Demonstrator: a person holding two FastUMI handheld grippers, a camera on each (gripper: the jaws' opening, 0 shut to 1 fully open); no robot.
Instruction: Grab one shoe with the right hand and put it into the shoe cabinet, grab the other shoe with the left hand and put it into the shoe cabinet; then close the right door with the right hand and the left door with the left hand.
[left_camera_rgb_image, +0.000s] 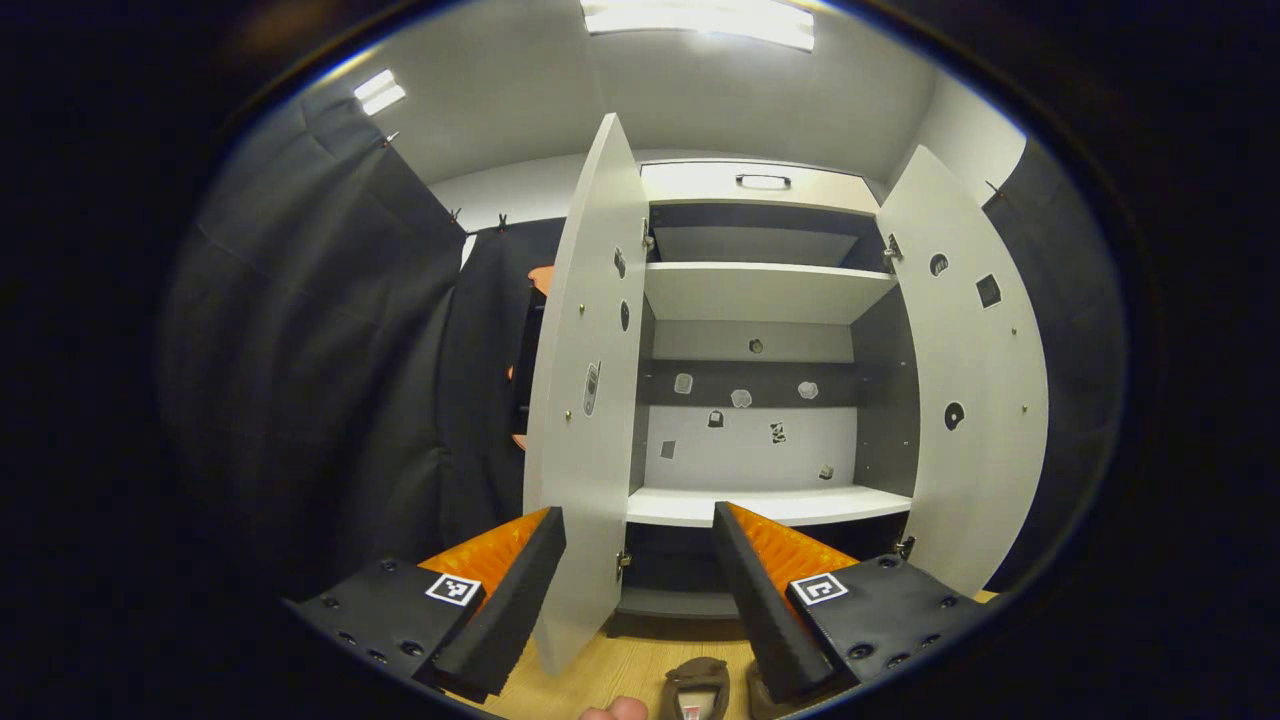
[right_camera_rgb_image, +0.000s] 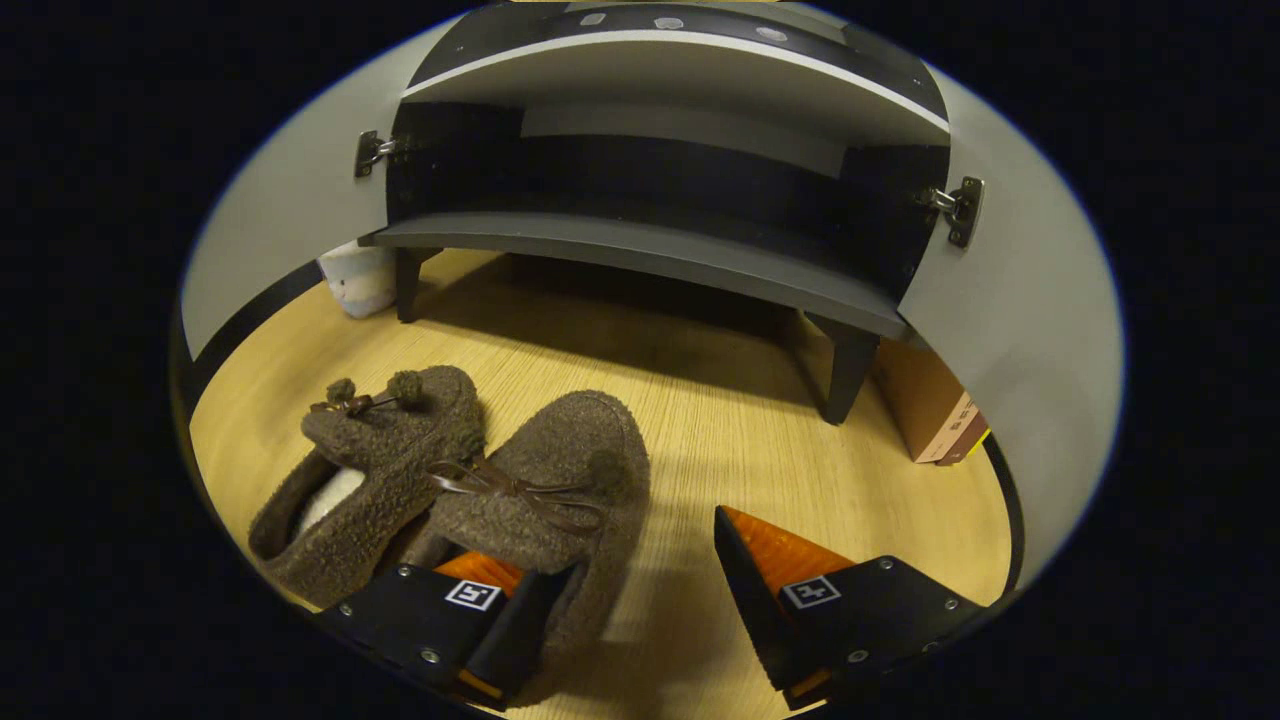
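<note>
**Both doors open, both shoes on the floor, right gripper straddling the nearer shoe**

Left gripper view: the left gripper is held up and faces the shoe cabinet head-on. Its jaws stand wide apart with nothing between them. The left door and the right door are both swung open toward the camera. Inside, the white shelves are bare. At the bottom edge of this view, on the wooden floor, the toe of a brown shoe shows between the fingers, and a fingertip of the person shows just beside it.

Right gripper view: the right gripper is low over the floor in front of the cabinet's bottom shelf. Two fuzzy brown shoes lie side by side, touching. The left shoe lies farther left; the right shoe lies under the gripper. The gripper's left finger sits inside or over that shoe's opening, the other finger is out over bare floor to the shoe's right. Jaws apart, not pressing on the shoe. A cardboard box stands by the cabinet's right leg.
</note>
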